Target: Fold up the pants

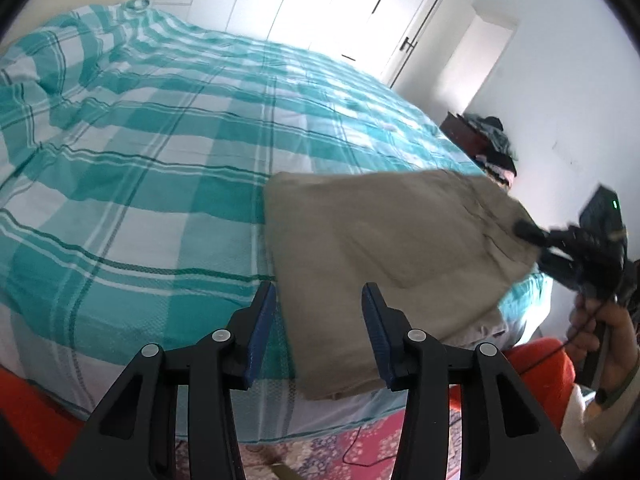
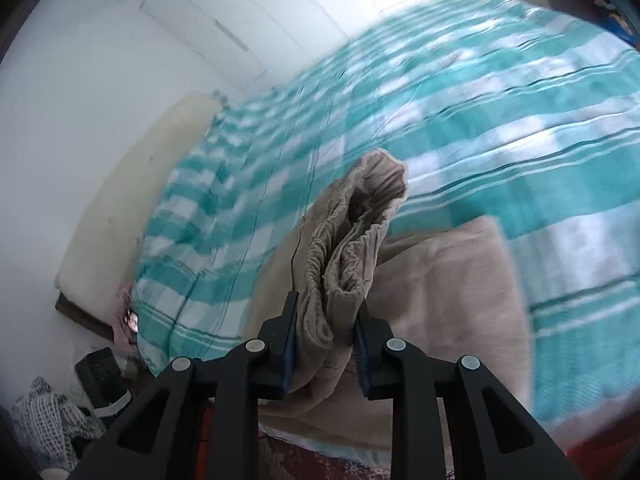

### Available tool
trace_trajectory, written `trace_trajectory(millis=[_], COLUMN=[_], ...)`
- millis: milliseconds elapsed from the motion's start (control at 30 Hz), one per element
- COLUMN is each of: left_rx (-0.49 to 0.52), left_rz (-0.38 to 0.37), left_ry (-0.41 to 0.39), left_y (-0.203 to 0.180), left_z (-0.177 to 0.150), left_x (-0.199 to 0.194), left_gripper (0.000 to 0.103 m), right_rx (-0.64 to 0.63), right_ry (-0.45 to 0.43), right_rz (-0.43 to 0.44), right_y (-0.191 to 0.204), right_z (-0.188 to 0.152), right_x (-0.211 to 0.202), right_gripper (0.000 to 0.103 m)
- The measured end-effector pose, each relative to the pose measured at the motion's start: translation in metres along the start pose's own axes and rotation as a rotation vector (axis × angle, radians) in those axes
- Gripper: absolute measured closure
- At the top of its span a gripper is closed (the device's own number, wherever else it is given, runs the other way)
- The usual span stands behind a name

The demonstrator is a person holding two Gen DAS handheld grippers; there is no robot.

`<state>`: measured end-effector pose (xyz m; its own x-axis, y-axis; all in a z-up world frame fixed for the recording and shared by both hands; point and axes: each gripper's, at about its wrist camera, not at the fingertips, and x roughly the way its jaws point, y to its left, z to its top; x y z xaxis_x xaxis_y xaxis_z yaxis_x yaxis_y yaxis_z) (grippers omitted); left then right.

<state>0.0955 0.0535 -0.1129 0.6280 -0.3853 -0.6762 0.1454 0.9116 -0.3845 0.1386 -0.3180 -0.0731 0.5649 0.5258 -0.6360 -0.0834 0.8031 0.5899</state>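
Observation:
Beige pants [image 1: 384, 248] lie partly folded on the near right of a bed with a teal and white checked cover [image 1: 160, 168]. My left gripper [image 1: 320, 300] is open and empty, hovering over the near left edge of the pants. My right gripper [image 2: 326, 312] is shut on a bunched waistband end of the pants [image 2: 352, 240] and holds it lifted above the flat folded part [image 2: 452, 280]. The right gripper also shows in the left wrist view [image 1: 532, 236], gripping the pants' right edge.
White wardrobe doors [image 1: 320, 4] stand behind the bed. A dark side table with piled clothes [image 1: 488, 140] sits at the far right. A patterned rug [image 1: 360, 448] and an orange item [image 1: 540, 368] lie by the near bed edge. More clutter [image 2: 60, 412] lies on the floor.

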Motion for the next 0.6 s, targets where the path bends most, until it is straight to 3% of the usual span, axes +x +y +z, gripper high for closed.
trace_trajectory(millis=[67,167,267,333,433,500,600], left_rx=[0.015,0.080,0.223,0.273,0.258,0.248,0.259], left_rz=[0.002,0.010,0.108,0.160,0.158,0.157,0.169], left_ry=[0.026,0.074,0.168,0.183,0.184,0.185,0.183], left_y=[-0.004,-0.019,-0.038,-0.042,-0.039,-0.037,-0.040], left_z=[-0.003,-0.008,-0.022,-0.030,-0.028,-0.028,-0.030], left_x=[0.010,0.027,0.057,0.065,0.065,0.065,0.064], left_gripper=[0.059,0.059,0.063,0.063,0.063,0.062,0.062], right_rx=[0.013,0.102,0.168,0.194,0.109,-0.033,-0.169], right_ry=[0.000,0.068,0.083,0.074,0.109,0.079,0.027], right_rz=[-0.035,-0.108,-0.140,-0.131,-0.193,-0.308,-0.335], right_y=[-0.014,-0.055,-0.083,-0.085,-0.069,-0.044,-0.016], right_z=[-0.007,-0.031,-0.053,-0.053,-0.037,-0.023,-0.008], right_x=[-0.013,-0.002,0.013,0.011,0.004,-0.006,-0.014], right_gripper=[0.079,0.079,0.077,0.073,0.064,0.064,0.064])
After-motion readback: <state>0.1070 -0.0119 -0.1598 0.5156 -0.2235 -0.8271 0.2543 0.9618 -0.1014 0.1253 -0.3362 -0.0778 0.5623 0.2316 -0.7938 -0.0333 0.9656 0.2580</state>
